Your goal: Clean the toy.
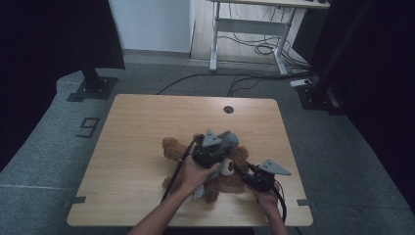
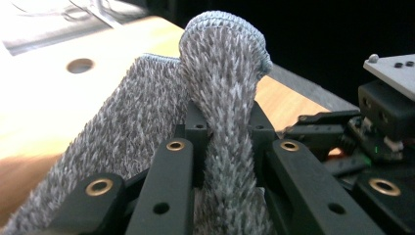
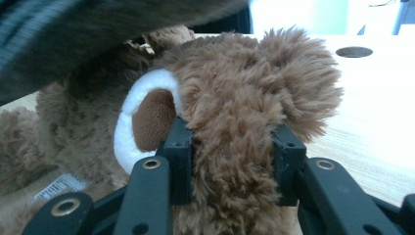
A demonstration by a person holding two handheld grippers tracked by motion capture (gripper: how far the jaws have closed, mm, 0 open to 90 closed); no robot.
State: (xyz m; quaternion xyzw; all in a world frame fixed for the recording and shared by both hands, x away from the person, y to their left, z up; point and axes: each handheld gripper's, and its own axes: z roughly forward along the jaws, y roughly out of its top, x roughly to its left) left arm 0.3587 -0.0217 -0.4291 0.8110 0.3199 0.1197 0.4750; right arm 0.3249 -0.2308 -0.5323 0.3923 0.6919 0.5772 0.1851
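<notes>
Above the teddy bear (image 1: 222, 178), the left gripper (image 2: 226, 142) is pinching a grey knitted cloth (image 2: 147, 127); the right gripper (image 3: 230, 161) is squeezing the bear's head.

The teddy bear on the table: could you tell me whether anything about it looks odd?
The teddy bear lies sprawled on the table, its head pinched in the right gripper. The left gripper clamps a bunched grey knit cloth. Nothing looks damaged.

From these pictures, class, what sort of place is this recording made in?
Probably a lab or office workspace set up for recording: a light wooden table on grey carpet, black curtains at both sides, and a white-framed desk with loose cables beyond.
</notes>
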